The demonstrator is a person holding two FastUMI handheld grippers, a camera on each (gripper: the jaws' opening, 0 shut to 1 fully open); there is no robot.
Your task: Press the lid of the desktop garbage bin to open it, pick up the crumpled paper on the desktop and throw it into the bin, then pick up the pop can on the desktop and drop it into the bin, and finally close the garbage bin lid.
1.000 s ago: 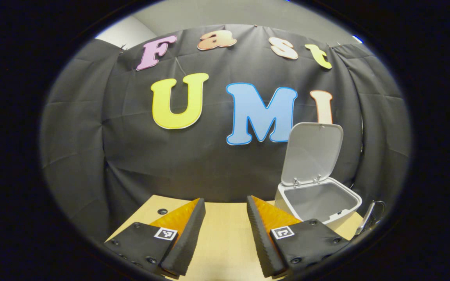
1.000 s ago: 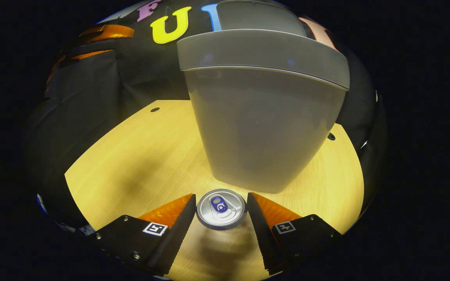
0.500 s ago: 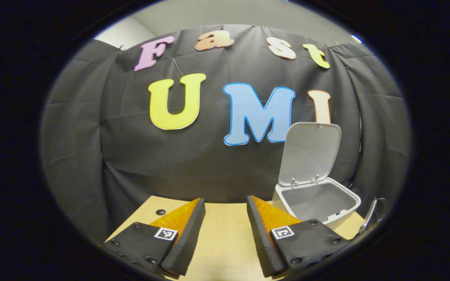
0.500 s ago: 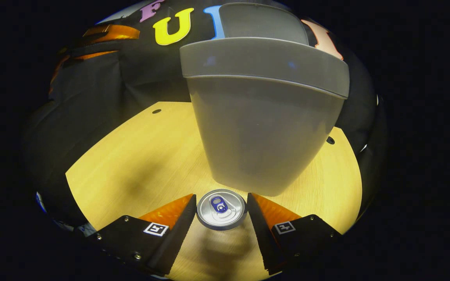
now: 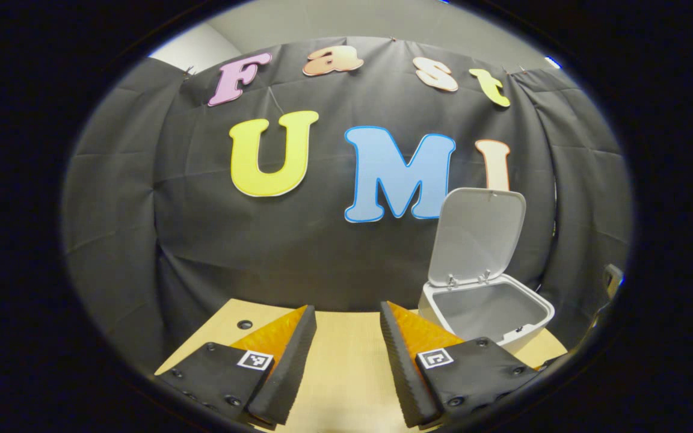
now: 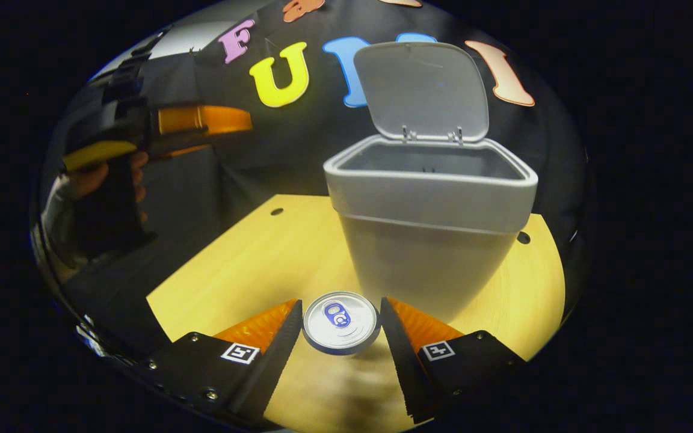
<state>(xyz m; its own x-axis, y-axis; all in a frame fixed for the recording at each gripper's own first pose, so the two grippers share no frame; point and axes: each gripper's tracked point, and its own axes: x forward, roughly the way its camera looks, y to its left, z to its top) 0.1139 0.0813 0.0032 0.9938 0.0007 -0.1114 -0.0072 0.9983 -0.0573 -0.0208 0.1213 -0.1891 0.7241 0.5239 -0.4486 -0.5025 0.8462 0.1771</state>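
In the right gripper view, the right gripper (image 6: pixel 341 325) is clasping the pop can (image 6: pixel 341 321), its two fingers pressing on the can's sides. The can is standing upright between them, its top and pull tab facing the camera, with its shadow lying on the wooden desktop (image 6: pixel 244 264) below it. Just beyond the can, the grey garbage bin (image 6: pixel 428 234) is standing on the desktop with its lid (image 6: pixel 421 90) tilted up and back on its hinges, leaving the mouth open. Farther off on the left of that view, a hand (image 6: pixel 103 177) is holding the left gripper (image 6: pixel 202 120) above the desktop's edge.

In the left gripper view, the left gripper (image 5: pixel 346 355) is spread apart, with nothing between its fingers and bare desktop (image 5: pixel 346 373) showing in the gap. The bin (image 5: pixel 485 313) is sitting ahead and to the right of it, well apart, its lid (image 5: pixel 477 234) raised and its grey inside showing.
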